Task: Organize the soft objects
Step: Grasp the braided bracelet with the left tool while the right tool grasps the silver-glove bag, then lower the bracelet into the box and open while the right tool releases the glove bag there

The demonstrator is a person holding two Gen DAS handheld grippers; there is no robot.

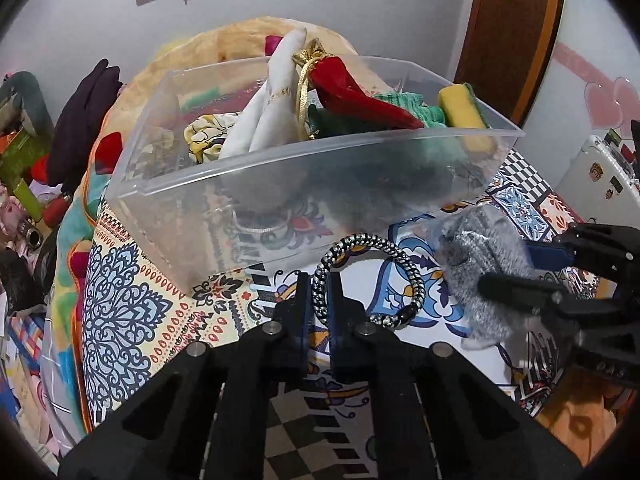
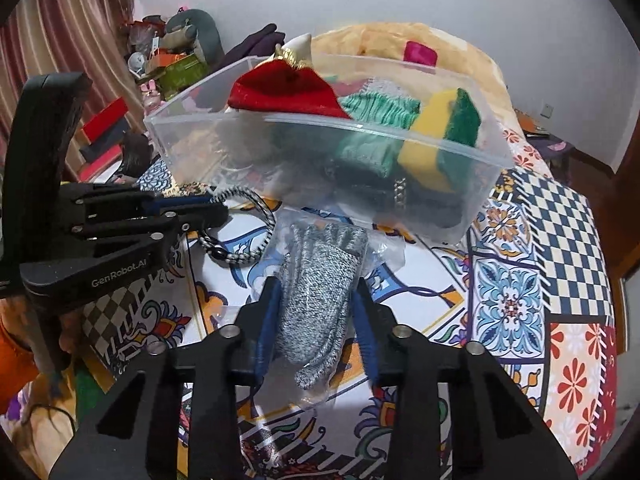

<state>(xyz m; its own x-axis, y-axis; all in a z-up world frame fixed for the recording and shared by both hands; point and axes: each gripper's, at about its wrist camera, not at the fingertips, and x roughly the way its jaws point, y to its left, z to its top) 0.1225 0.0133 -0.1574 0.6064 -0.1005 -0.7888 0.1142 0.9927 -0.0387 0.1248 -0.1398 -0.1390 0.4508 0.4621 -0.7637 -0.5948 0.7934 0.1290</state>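
Two grippers are seen, one per hand. The left gripper [image 1: 320,296] is closed narrowly on one braided black-and-white hair band [image 1: 368,276], whose loop stands between the two fingers and curls out to the right above the patterned bedcover [image 1: 132,312]. The right gripper [image 2: 316,312] is clamped on one grey knitted glove [image 2: 320,296] sealed in a clear plastic bag; the glove's fingers point toward the bin, and its cuff end hangs down between the jaws.

One clear plastic bin [image 1: 280,184] is set on the cover just beyond both grippers. In it are counted one red velvet pouch [image 1: 360,96] (with a gold cord), one white cloth [image 1: 272,108], one yellow-and-green sponge [image 2: 444,136], one green knitted item [image 2: 376,120] and one yellow patterned fabric [image 1: 206,138].

The lower contents of the bin are blurred by its frosted wall: dark shapes and a chain-like piece are glimpsed but cannot be made out. It cannot be told whether one glove or a pair is in the bag. The clutter at the left of the bed is cut off by the lens edge
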